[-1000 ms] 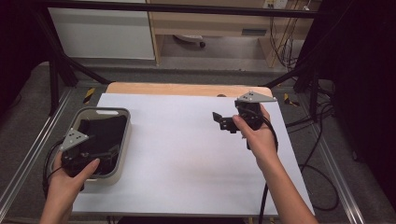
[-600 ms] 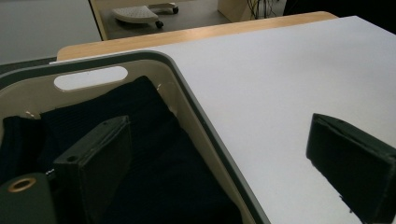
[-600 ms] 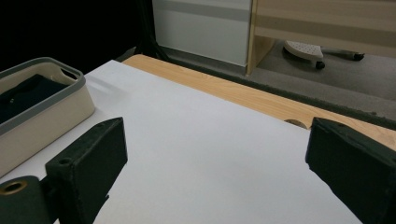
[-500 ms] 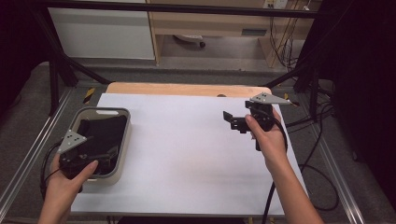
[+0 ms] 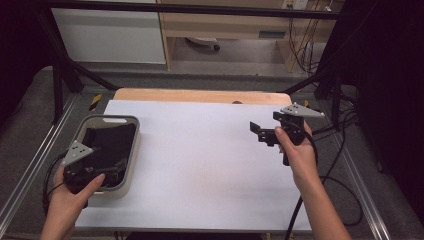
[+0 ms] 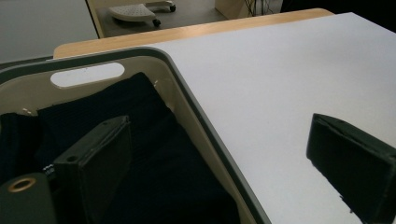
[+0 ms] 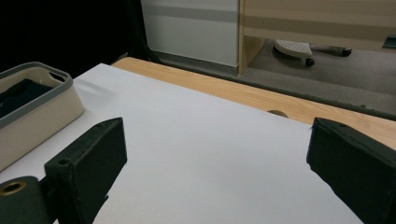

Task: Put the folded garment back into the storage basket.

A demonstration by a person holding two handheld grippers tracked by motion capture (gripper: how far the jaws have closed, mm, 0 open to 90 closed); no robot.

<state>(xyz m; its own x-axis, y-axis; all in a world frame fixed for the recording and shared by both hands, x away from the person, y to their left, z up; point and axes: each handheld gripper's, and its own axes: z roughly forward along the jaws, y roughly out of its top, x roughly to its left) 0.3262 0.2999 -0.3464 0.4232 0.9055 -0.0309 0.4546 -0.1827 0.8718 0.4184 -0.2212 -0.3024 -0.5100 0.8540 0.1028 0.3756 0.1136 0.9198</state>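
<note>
While left claw (image 6: 224, 172) straddles basket rim (image 6: 196, 112), jaws apart.

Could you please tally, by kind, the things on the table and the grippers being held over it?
Beige basket with a grey rim: 1
Dark cloth in the basket: 1
White table sheet: 1
Hand-held grippers: 2, the left gripper and the right gripper, both with fingers open
Total: 5
</note>
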